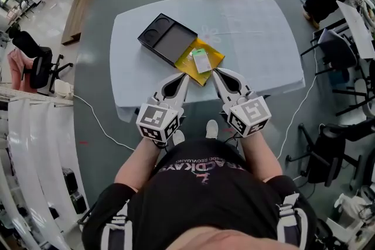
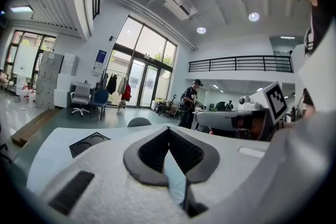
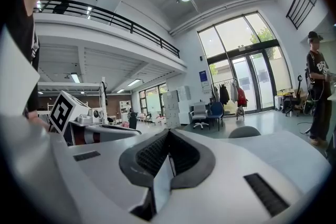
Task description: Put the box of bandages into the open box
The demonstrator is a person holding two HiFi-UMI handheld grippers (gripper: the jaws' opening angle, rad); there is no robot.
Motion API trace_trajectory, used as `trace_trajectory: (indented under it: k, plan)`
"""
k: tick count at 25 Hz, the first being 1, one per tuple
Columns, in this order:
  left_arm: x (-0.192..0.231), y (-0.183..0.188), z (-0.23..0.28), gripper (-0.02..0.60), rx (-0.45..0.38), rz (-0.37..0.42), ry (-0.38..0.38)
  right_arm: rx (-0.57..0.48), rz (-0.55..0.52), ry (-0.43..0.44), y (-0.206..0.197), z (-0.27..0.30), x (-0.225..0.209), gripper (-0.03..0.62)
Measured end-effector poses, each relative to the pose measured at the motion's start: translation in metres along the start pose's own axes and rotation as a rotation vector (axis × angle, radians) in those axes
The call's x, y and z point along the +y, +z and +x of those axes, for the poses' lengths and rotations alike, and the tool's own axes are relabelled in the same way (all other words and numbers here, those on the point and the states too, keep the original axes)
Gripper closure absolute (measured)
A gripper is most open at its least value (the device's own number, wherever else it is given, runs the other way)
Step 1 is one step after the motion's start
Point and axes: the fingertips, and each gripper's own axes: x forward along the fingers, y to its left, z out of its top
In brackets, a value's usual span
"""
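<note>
Though flat, white-green bandage box (image 1: 201,60).

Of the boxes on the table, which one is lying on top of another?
The small white box with green print. It rests on the flat yellow box, while the black compartmented box lies directly on the table, beside them to the left.

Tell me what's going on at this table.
A person aims the left hand-held gripper and the right hand-held gripper, both shut and empty, over the table. The box of bandages lies unheld on a yellow pack beside the open black box, which looks empty.
</note>
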Motion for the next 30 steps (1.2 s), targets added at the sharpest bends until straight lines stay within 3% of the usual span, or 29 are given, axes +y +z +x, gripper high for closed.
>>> trace_trajectory:
  k: [9, 30]
  plan:
    - [0.009, -0.004, -0.017, 0.565, 0.001, -0.008, -0.022, 0.015, -0.015, -0.025, -0.004, 0.0, 0.02, 0.583]
    - [-0.003, -0.006, -0.021, 0.565, 0.013, 0.01, -0.043, -0.002, -0.002, -0.04, -0.005, -0.009, 0.021, 0.583]
